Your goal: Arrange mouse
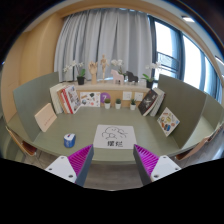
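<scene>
A small blue and white mouse sits on the green desk, ahead of my left finger and to its left. A white square mat with a line drawing and printed characters lies in the middle of the desk, just ahead of the fingers. My gripper is open and empty, low over the desk's near edge. Its magenta pads stand wide apart with nothing between them. The mouse is to the left of the mat and apart from it.
Books lean at the back left and a tan card stands near them. Potted plants and small cups line the back shelf. More books lean at the right. Green partition walls enclose the desk.
</scene>
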`<state>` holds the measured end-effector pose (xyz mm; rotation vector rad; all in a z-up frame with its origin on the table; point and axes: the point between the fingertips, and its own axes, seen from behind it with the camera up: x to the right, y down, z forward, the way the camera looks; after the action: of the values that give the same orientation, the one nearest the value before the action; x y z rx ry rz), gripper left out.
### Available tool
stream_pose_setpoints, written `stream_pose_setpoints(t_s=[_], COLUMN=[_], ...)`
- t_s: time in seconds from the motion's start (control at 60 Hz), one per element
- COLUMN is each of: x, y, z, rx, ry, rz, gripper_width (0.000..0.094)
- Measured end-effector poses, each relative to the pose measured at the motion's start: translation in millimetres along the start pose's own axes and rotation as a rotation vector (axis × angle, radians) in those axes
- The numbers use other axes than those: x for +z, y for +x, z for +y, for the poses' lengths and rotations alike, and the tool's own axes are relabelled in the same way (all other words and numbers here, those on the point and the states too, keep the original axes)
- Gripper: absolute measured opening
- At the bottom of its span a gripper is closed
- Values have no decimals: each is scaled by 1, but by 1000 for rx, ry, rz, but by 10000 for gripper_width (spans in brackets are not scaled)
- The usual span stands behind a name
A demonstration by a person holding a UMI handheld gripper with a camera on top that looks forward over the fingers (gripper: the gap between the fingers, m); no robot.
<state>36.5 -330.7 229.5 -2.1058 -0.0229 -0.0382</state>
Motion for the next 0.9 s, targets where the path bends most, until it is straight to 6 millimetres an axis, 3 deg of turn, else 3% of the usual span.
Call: stream_pose_setpoints(t_s=[0.183,0.35,0.483,0.6,0.75,0.9], x=[65,126,178,224,272,302], y=[-85,-167,-220,-249,-270,-275], z=[80,120,119,112,104,93], rx=[8,3,-12,-43,-67,-42], ry=[-128,-217,-250,-264,-291,-309], rz=[-65,-124,-163,-164,-159,-132], gripper_width=[796,798,808,805,794,761])
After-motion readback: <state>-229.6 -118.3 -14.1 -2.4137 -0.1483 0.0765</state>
